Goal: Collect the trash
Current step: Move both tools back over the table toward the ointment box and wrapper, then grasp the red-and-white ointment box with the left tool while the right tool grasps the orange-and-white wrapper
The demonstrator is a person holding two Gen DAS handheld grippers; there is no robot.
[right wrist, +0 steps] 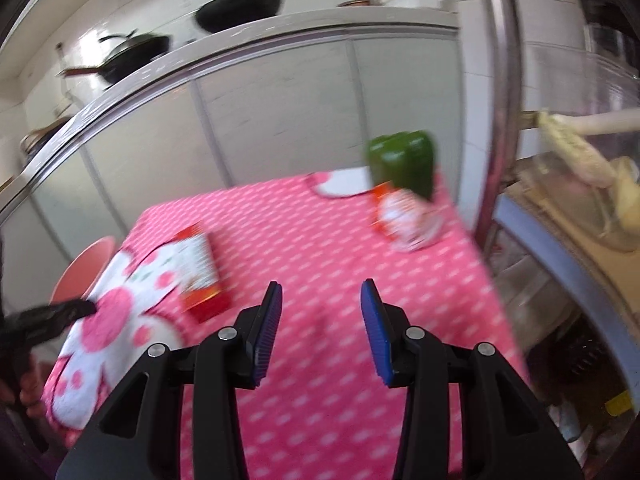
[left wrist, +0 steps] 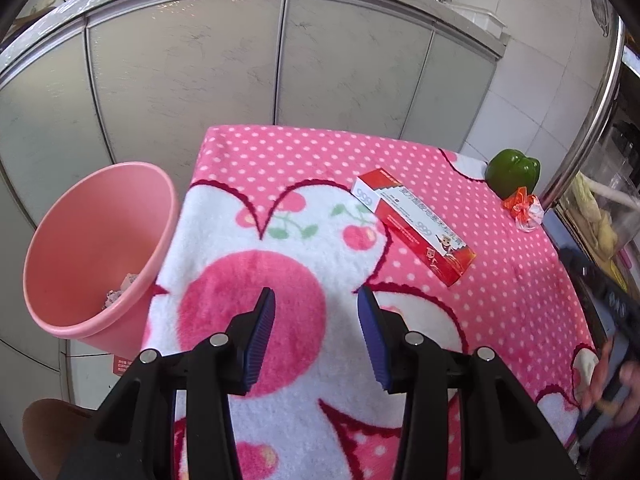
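**Both grippers empty over the blanket**

The left gripper (left wrist: pixel 316 294) and right gripper (right wrist: pixel 321 289) hover with fingers apart. Mid-table lies the red-and-white carton (left wrist: pixel 414 226): probably light and crushable, best pinched across its narrow sides. At the far right, the crinkly wrapper (left wrist: pixel 525 208) looks flimsy.

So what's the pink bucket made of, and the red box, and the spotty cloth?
The bucket looks like smooth plastic: even pink walls with a soft sheen. The box seems to be printed cardboard, with sharp folded edges and a slight gloss. The cloth looks like fluffy fleece or towelling; its surface is fuzzy.
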